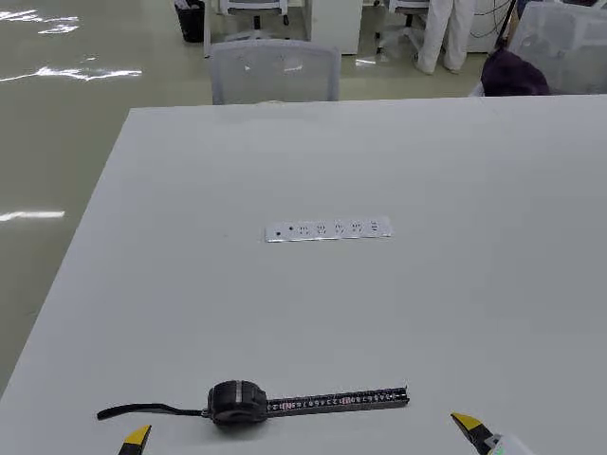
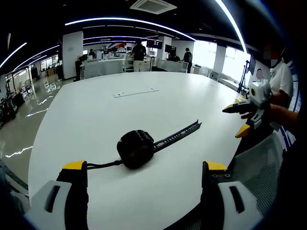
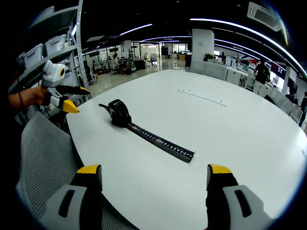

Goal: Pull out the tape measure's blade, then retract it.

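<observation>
Tape measure (image 1: 237, 402): bottom middle, on the table (image 1: 398, 313).
Blade (image 1: 337, 400): out; likely thin, bendy; pinch its tip.
Case (image 2: 135, 148): likely hard; hold here.
Left hand-held gripper (image 2: 144, 166): spread, empty.
Right hand-held gripper (image 3: 154, 168): spread, empty.

We see the left gripper (image 1: 136, 441) and right gripper (image 1: 471, 428) cut off by the head view's bottom edge — numerals on the blade (image 1: 337, 401) are too small to read.

A white desk (image 1: 474, 190) with an inset socket strip (image 1: 327, 229) stands on glossy floor (image 1: 76, 114), a grey mesh chair (image 1: 274, 71) beyond it. Light strips (image 2: 129, 20) cross the dark ceiling (image 3: 158, 19).
</observation>
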`<control>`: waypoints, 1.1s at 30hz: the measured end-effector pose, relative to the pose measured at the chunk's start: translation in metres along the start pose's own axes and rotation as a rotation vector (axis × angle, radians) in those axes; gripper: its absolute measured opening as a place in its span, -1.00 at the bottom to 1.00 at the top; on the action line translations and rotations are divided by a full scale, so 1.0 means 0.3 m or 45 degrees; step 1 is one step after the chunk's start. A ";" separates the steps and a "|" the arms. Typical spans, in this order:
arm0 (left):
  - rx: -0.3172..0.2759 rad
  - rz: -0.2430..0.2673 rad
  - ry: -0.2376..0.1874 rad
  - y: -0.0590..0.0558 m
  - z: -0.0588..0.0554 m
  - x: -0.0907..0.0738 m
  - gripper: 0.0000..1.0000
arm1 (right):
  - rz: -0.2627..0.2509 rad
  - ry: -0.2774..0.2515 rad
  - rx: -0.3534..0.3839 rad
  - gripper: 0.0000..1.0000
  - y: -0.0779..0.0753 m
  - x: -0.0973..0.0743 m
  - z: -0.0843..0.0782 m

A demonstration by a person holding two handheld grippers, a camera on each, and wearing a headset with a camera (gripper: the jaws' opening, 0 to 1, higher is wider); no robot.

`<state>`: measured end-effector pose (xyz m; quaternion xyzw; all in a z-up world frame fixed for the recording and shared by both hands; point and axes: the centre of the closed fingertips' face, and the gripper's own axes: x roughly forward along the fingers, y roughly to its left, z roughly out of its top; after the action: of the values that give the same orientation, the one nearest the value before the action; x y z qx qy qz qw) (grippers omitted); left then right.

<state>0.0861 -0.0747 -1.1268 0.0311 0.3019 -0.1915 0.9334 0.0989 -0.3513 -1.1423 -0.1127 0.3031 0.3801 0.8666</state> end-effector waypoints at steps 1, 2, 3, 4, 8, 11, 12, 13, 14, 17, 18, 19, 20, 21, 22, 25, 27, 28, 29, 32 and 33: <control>0.004 0.014 -0.007 0.004 0.002 0.000 0.98 | 0.001 0.001 0.001 0.82 0.000 0.000 -0.001; 0.003 0.018 -0.005 0.004 0.001 0.001 0.98 | 0.001 0.001 0.002 0.82 0.000 0.000 -0.001; -0.004 0.025 -0.002 0.007 -0.003 0.003 0.98 | 0.000 0.002 0.003 0.82 0.000 -0.001 0.000; -0.010 0.030 -0.003 0.009 -0.004 0.005 0.98 | 0.000 0.001 0.002 0.82 -0.001 -0.001 0.000; -0.033 0.054 0.002 0.015 -0.005 0.008 0.98 | 0.001 0.004 0.003 0.82 -0.002 -0.001 -0.002; -0.046 0.086 -0.002 0.026 -0.005 0.015 0.98 | 0.002 0.003 0.005 0.82 -0.005 0.000 -0.005; -0.055 0.093 -0.004 0.028 -0.004 0.016 0.98 | 0.002 0.004 0.006 0.82 -0.005 -0.001 -0.004; -0.064 0.098 -0.006 0.029 -0.004 0.018 0.98 | 0.001 0.006 0.005 0.81 -0.005 -0.001 -0.005; -0.070 0.103 -0.004 0.030 -0.005 0.021 0.98 | 0.001 0.007 0.004 0.81 -0.006 -0.001 -0.005; -0.078 0.116 -0.002 0.032 -0.007 0.029 0.98 | 0.004 0.005 0.004 0.81 -0.005 -0.001 -0.004; -0.082 0.122 -0.003 0.034 -0.007 0.031 0.98 | 0.005 0.004 0.003 0.81 -0.006 0.000 -0.004; -0.086 0.131 -0.004 0.036 -0.007 0.035 0.98 | 0.009 0.007 0.002 0.80 -0.005 0.000 -0.006; -0.090 0.138 -0.003 0.037 -0.007 0.038 0.98 | 0.010 0.007 0.002 0.80 -0.005 0.000 -0.005; -0.094 0.146 -0.004 0.038 -0.006 0.042 0.98 | 0.011 0.008 0.001 0.80 -0.005 0.000 -0.005; -0.096 0.151 -0.006 0.038 -0.004 0.045 0.98 | 0.016 0.007 -0.001 0.78 -0.004 0.001 -0.006; -0.099 0.173 -0.015 0.039 0.000 0.054 0.98 | 0.037 0.002 -0.005 0.74 0.001 0.003 -0.006; -0.102 0.180 -0.008 0.036 -0.002 0.062 0.98 | 0.045 -0.007 -0.009 0.73 0.002 0.004 -0.005; -0.104 0.184 -0.012 0.035 -0.002 0.065 0.98 | 0.048 -0.011 -0.010 0.72 0.002 0.005 -0.004; -0.107 0.188 -0.015 0.035 -0.002 0.069 0.98 | 0.050 -0.015 -0.010 0.72 0.001 0.006 -0.003; -0.119 0.203 -0.015 0.034 -0.005 0.080 0.98 | 0.060 -0.016 -0.016 0.71 -0.002 0.009 -0.006; -0.122 0.210 -0.016 0.033 -0.004 0.084 0.98 | 0.065 -0.015 -0.021 0.70 -0.003 0.010 -0.009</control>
<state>0.1080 -0.0740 -1.1429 0.0101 0.3014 -0.0997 0.9482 0.1001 -0.3513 -1.1463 -0.1101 0.2977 0.4052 0.8574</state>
